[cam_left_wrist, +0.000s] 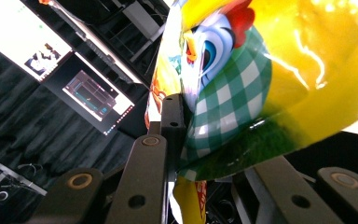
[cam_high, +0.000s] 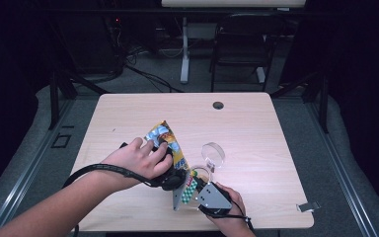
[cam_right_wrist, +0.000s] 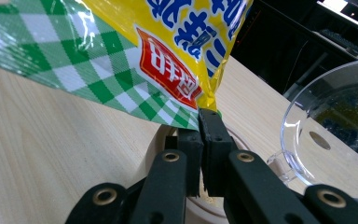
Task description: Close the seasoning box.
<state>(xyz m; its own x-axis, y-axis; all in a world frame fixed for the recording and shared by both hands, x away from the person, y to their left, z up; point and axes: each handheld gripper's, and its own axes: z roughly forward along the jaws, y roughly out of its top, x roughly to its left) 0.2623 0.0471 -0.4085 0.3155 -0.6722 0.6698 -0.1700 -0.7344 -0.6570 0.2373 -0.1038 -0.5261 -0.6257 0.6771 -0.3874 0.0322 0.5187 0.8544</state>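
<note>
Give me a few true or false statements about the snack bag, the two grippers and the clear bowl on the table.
1. Both grippers hold the snack bag. True: the left gripper and the right gripper each pinch an edge of it.
2. The bag is mostly red. False: it is mostly yellow, with green check.
3. The clear bowl lies beside the bag on the table. True.
4. The right gripper's jaws stand wide open. False: they are closed on the bag's corner.
5. The table top is black. False: it is light wood.
</note>
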